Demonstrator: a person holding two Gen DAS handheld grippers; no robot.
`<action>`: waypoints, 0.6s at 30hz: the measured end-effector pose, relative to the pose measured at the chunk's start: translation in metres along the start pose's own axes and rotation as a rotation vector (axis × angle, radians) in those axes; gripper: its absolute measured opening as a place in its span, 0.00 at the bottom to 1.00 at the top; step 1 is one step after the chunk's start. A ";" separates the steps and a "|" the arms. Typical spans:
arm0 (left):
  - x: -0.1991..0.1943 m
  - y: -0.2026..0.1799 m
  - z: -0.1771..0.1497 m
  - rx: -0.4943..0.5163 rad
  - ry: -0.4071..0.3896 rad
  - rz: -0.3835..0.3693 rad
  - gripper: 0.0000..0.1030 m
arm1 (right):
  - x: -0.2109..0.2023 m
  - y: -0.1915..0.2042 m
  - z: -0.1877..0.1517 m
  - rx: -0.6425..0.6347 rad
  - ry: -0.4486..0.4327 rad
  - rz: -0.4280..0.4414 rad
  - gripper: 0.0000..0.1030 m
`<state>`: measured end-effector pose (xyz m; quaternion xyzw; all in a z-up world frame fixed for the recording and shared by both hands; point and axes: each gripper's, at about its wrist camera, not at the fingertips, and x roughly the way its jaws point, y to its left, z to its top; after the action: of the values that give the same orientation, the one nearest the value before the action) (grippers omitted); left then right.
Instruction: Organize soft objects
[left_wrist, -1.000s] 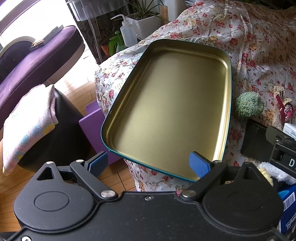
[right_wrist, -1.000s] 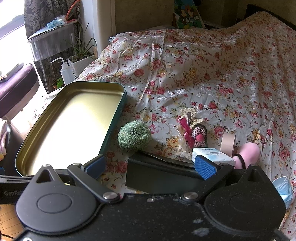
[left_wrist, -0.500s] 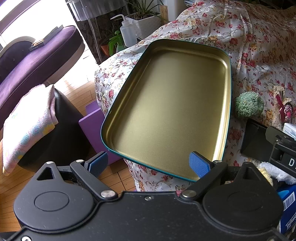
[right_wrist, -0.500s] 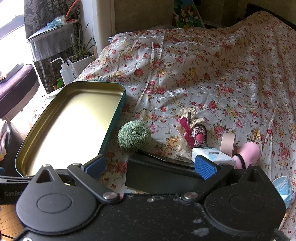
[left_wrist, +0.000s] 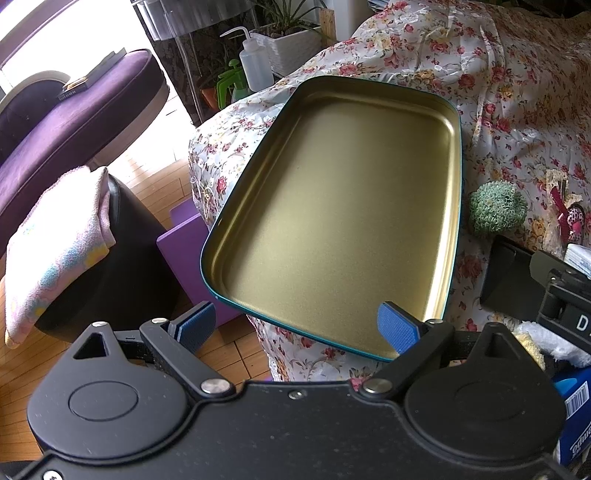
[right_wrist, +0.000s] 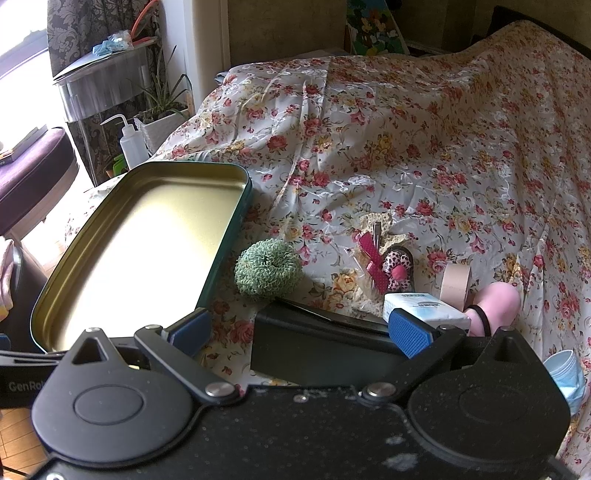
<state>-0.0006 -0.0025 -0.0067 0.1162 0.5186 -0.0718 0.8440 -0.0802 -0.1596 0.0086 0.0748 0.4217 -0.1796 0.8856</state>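
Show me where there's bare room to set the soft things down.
The tin tray is bare inside. Floral cover beyond the green scrunchie is open. Crowded: tissue pack, tape roll, pink item.

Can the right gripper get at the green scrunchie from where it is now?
Probably yes. The right gripper is open, and the green scrunchie lies uncovered on the floral sheet just ahead, with only the black case low between them.

Daylight pours through a window (left_wrist: 22, 33) onto a purple sofa (left_wrist: 74, 122) and wooden floor (left_wrist: 159, 184). A floral bedspread (right_wrist: 424, 147) covers the bed; potted plant (right_wrist: 162, 110) beyond its corner.
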 end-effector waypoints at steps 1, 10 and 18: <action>0.000 0.000 0.000 0.000 0.000 0.000 0.89 | 0.000 0.000 0.000 0.000 0.000 0.000 0.99; 0.000 0.000 0.001 -0.003 -0.003 0.001 0.89 | 0.000 0.000 0.000 0.001 -0.002 0.002 0.99; -0.006 -0.002 0.002 -0.004 -0.038 -0.012 0.89 | -0.006 -0.007 0.003 0.024 -0.029 0.012 0.99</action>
<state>-0.0018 -0.0048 -0.0002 0.1101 0.5034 -0.0781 0.8535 -0.0843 -0.1651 0.0152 0.0852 0.4063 -0.1802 0.8917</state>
